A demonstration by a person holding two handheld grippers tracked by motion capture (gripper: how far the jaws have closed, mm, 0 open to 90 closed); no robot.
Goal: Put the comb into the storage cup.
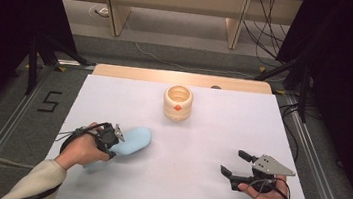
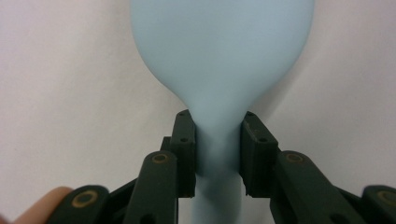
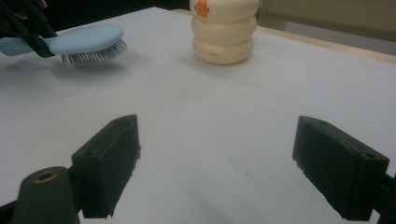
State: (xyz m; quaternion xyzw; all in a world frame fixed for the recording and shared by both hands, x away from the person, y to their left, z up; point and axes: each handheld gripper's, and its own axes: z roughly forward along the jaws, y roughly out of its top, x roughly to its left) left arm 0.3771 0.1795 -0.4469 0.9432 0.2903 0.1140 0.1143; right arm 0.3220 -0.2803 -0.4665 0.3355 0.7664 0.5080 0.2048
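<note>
The light-blue hairbrush (image 1: pixel 132 141) sat at the left side of the white bench (image 1: pixel 201 132), its paddle head pointing toward the middle and its bristles facing down. In the right gripper view the bristles (image 3: pixel 93 57) appeared to hang just above the surface, with a shadow beneath, so the brush seemed lifted rather than resting, though the gap was too slight to be certain. The left gripper (image 2: pixel 217 140) was clenched on the narrow neck of the handle, just behind where the head widens, one pad pressed on each side. The left hand (image 1: pixel 80 150) held that gripper low and near the bench's left edge.

Farther back, near the middle of the bench, stood a cream ribbed cup (image 1: pixel 177 102) with an orange mark on its front, upright and open at the top, well apart from the brush. The right gripper (image 1: pixel 234 162) rested at the right side, its jaws spread wide with nothing between them, pointing toward the centre.

The step in hand looked like the carry: the brush was already grasped and ready to travel. The next move probably called for bringing it toward the cup, likely tipping it so the handle could go down into the opening, while the free right gripper might steady the cup.
</note>
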